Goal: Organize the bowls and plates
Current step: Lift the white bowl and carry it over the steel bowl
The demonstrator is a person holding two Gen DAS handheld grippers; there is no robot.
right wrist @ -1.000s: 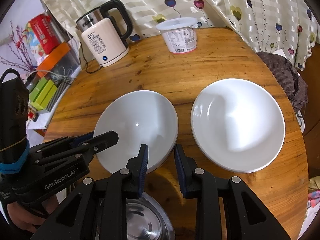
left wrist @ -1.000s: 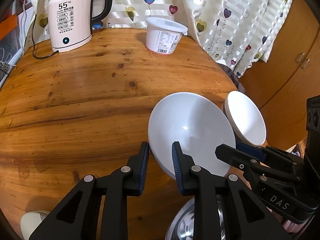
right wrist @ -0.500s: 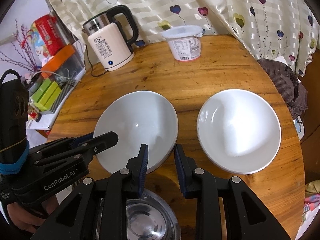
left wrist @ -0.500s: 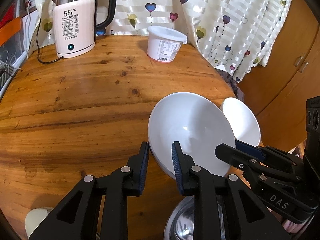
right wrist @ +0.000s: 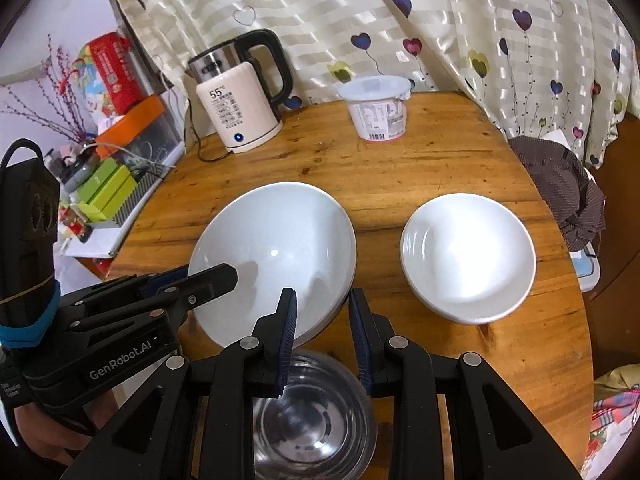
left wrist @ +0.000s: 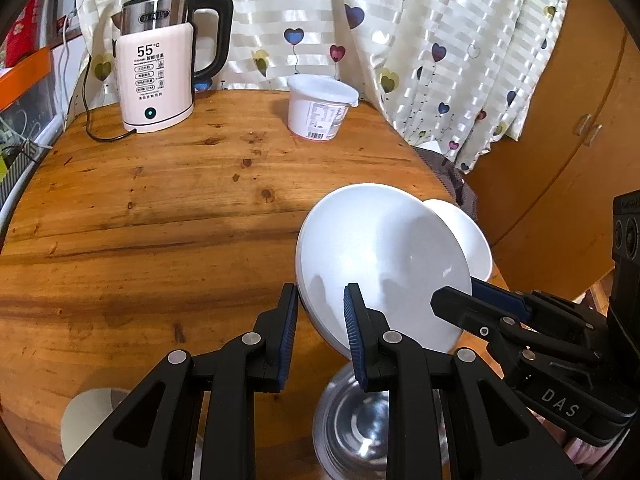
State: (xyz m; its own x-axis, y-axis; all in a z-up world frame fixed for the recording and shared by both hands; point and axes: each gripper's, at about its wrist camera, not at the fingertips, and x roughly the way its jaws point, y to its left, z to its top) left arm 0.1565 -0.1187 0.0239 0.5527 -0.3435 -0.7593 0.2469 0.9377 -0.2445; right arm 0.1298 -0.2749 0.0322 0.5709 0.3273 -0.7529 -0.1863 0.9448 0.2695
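A wide white plate (left wrist: 380, 256) hangs tilted above the round wooden table (left wrist: 160, 208), held at two spots on its rim. My left gripper (left wrist: 320, 312) is shut on the near rim, and my right gripper (left wrist: 460, 294) grips the rim further right. Seen from the right wrist, the same plate (right wrist: 276, 244) has my right gripper (right wrist: 322, 316) shut on its near edge and my left gripper (right wrist: 208, 280) on its left edge. A second white plate (right wrist: 468, 256) rests on the table to the right. Below the grippers stands a steel bowl (right wrist: 312, 412).
At the back of the table stand a cream electric kettle (left wrist: 156, 80) with its cord and a white lidded tub (left wrist: 320, 110). A pale round object (left wrist: 92, 412) lies at the near left. Boxes and clutter (right wrist: 108, 184) sit off the table's left edge; a dark cloth (right wrist: 560, 184) lies off its right.
Both grippers have risen with the white plate between them. The table, the second plate and the kettle look smaller, and more of the steel bowl shows below.
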